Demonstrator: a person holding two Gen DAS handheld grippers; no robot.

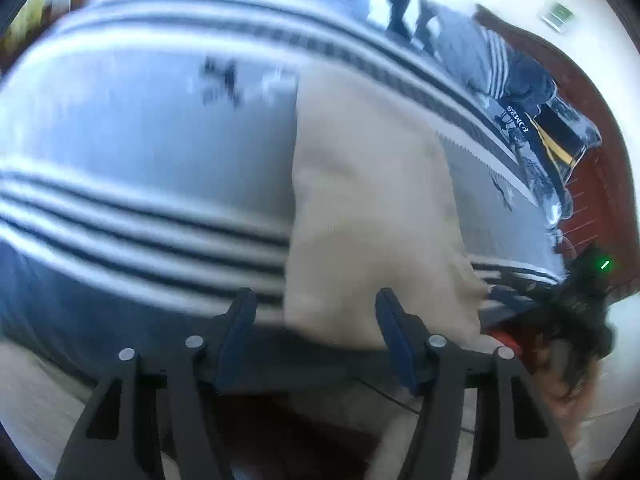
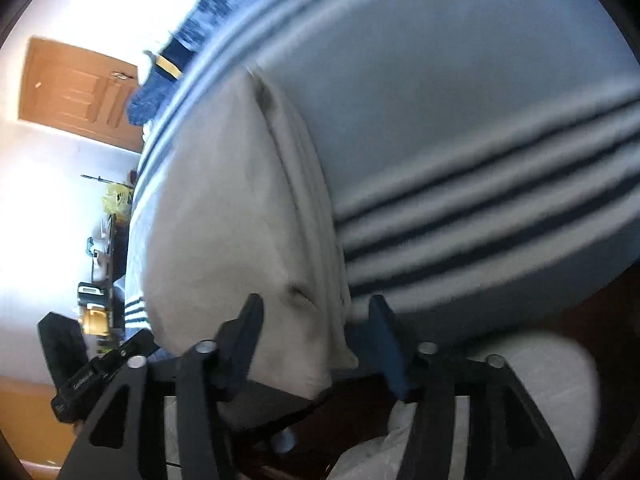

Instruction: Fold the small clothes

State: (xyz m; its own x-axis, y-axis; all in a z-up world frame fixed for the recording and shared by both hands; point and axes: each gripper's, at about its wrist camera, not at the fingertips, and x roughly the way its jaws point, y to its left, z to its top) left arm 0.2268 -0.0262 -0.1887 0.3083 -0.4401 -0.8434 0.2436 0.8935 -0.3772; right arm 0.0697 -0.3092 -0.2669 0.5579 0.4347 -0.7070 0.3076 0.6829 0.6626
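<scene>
A folded beige garment (image 1: 368, 208) lies on a grey bedspread (image 1: 140, 140) with dark and white stripes. My left gripper (image 1: 316, 316) is open, its blue-padded fingers either side of the garment's near edge. In the right wrist view the same beige garment (image 2: 240, 220) shows stacked folded layers along its right edge. My right gripper (image 2: 316, 320) is open, its fingers straddling the garment's near corner. The frames are blurred by motion.
A pile of dark blue and grey clothes (image 1: 516, 76) lies at the far right of the bed. The red-brown bed frame (image 1: 592, 184) runs along the right. A wooden door (image 2: 80, 88) and cluttered furniture (image 2: 100, 280) stand at left in the right wrist view.
</scene>
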